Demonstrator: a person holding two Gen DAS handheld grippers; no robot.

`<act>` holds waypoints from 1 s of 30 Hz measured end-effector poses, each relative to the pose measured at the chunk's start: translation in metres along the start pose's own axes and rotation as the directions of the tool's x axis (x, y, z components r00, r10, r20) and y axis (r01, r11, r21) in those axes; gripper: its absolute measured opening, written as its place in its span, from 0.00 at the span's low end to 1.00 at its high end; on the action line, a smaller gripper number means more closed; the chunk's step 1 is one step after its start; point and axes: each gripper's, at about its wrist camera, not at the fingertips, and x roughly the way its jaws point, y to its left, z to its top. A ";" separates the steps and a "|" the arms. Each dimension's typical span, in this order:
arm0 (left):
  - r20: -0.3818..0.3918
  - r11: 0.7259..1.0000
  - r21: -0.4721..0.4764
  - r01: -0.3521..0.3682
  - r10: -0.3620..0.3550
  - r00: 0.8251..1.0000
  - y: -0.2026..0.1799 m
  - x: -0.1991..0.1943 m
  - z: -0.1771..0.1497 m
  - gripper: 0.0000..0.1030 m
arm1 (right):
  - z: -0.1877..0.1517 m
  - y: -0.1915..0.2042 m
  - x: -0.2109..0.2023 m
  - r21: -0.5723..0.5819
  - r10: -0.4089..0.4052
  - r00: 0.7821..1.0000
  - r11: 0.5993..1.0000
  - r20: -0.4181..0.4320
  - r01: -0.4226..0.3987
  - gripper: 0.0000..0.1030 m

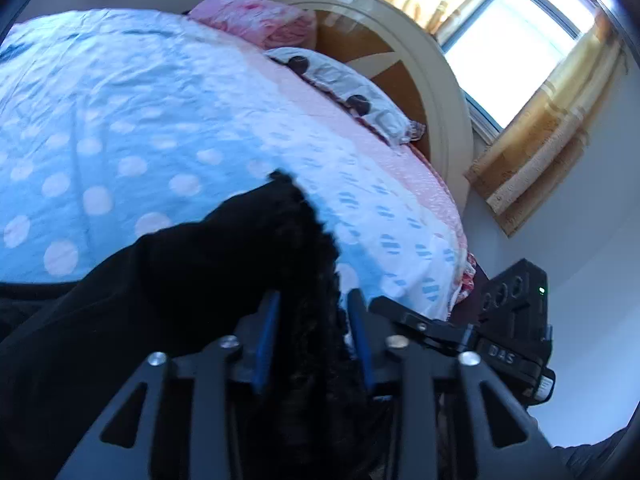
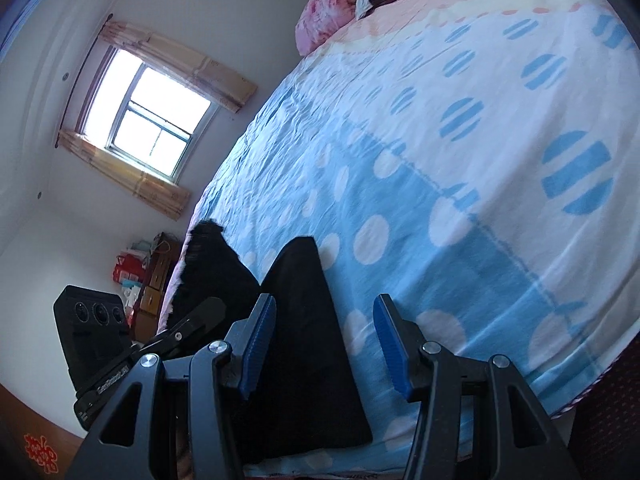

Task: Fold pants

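The black pants [image 1: 208,264] lie on a bed with a blue and white dotted cover [image 1: 120,120]. In the left wrist view my left gripper [image 1: 314,300] has its blue pads on either side of a bunched, frilly edge of the pants and is shut on it. In the right wrist view my right gripper [image 2: 324,312] is open above a flat pointed part of the pants [image 2: 304,340] near the bed's front edge, and another part of the pants [image 2: 208,264] lies at the left edge of the bed. The other gripper's body [image 2: 92,332] shows at left.
A pink quilt [image 1: 256,20] and a spotted pillow [image 1: 348,88] lie at the head of the bed by a round wooden headboard [image 1: 420,80]. A bright window [image 2: 156,120] with curtains is in the wall. A wooden cabinet [image 2: 154,276] stands beside the bed.
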 end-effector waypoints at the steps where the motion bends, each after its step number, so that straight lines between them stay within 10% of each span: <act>1: 0.011 1.000 0.019 0.010 -0.010 1.000 -0.005 -0.005 0.000 0.42 | 0.001 -0.001 -0.001 0.002 -0.001 1.000 1.000 0.007 0.001 0.51; 8: 0.132 0.994 0.055 -0.095 0.087 0.987 0.015 -0.063 -0.017 0.69 | 0.006 -0.007 -0.014 0.021 -0.013 0.998 1.000 0.064 0.012 0.51; 16: 0.170 0.931 -0.018 -0.363 0.361 0.917 0.080 -0.117 -0.074 0.70 | -0.018 0.059 -0.010 -0.245 0.207 0.977 0.946 -0.045 -0.212 0.51; 22: 0.207 0.918 0.017 -0.397 0.385 0.899 0.078 -0.116 -0.088 0.70 | -0.036 0.068 0.006 -0.386 -0.054 0.992 0.922 -0.116 0.005 0.51; 30: 0.228 0.934 0.018 -0.356 0.343 0.912 0.079 -0.112 -0.092 0.72 | -0.045 0.064 -0.011 -0.436 -0.128 0.983 0.898 -0.133 0.058 0.51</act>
